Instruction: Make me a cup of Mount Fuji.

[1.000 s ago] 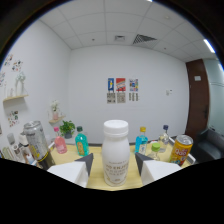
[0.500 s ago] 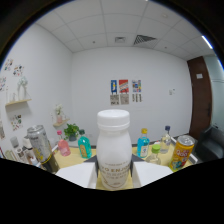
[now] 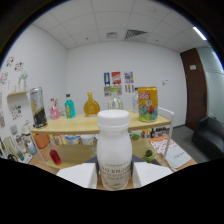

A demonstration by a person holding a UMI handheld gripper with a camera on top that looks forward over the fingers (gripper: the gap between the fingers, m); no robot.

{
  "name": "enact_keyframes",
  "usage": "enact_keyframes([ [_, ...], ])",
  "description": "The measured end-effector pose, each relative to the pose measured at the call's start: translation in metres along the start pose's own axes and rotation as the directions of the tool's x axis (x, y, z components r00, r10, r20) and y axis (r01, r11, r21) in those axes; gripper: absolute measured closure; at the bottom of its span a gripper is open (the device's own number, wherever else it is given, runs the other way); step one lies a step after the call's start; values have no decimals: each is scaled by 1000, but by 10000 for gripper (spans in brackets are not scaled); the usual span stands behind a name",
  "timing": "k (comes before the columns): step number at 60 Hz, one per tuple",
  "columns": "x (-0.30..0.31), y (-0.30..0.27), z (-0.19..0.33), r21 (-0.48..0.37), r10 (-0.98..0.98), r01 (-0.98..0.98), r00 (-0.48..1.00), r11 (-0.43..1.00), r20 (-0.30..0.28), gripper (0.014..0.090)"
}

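My gripper is shut on a white plastic bottle with a white cap and a printed label. It stands upright between my two white fingers, which press on its lower sides. The bottle's base is hidden. Beyond it, a wooden table carries a row of drinks: a dark can, a pink bottle, a teal bottle, an orange bottle, a clear bottle and a yellow can.
Small items fill the space under the table. Posters hang on the white back wall. A dark door and a black seat stand to the right. A wall shelf is on the left.
The gripper has drawn back from the table with the white bottle still in it. The row of drinks now looks farther off and higher, and the table's underside shows.
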Motion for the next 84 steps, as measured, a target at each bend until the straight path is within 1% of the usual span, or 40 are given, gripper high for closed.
enact_keyframes([
  [4, 15, 45, 7, -63, 8, -10, 1000, 998, -26, 560],
  [11, 30, 110, 18, -124, 24, -29, 999, 992, -39, 562],
  [13, 32, 125, 22, -137, 18, -22, 999, 990, -35, 561],
  [17, 37, 155, 29, -187, -7, -2, 999, 982, -47, 562],
  [24, 42, 189, 38, -226, -98, 86, 994, 970, -42, 560],
  [30, 41, 202, 42, -241, -155, 144, 988, 960, -27, 560],
  [33, 44, 204, 44, -243, -233, 220, 972, 945, -27, 560],
  [37, 48, 203, 47, -239, -386, 371, 922, 897, -16, 561],
  [41, 49, 201, 49, -232, -545, 532, 838, 814, 10, 563],
  [47, 51, 198, 54, -225, -755, 744, 654, 630, 47, 562],
  [52, 51, 193, 56, -208, -886, 876, 458, 435, 74, 563],
  [56, 50, 191, 58, -193, -951, 943, 294, 272, 94, 563],
  [64, 48, 183, 61, -183, -994, 983, -10, -30, 110, 564],
  [71, 48, 174, 64, -178, -970, 956, -215, -232, 109, 564],
  [77, 49, 169, 68, -186, -939, 921, -325, -341, 116, 561],
  [82, 43, 167, 66, -172, -922, 907, -369, -385, 117, 560],
  [84, 41, 168, 65, -166, -919, 905, -373, -391, 127, 560],
])
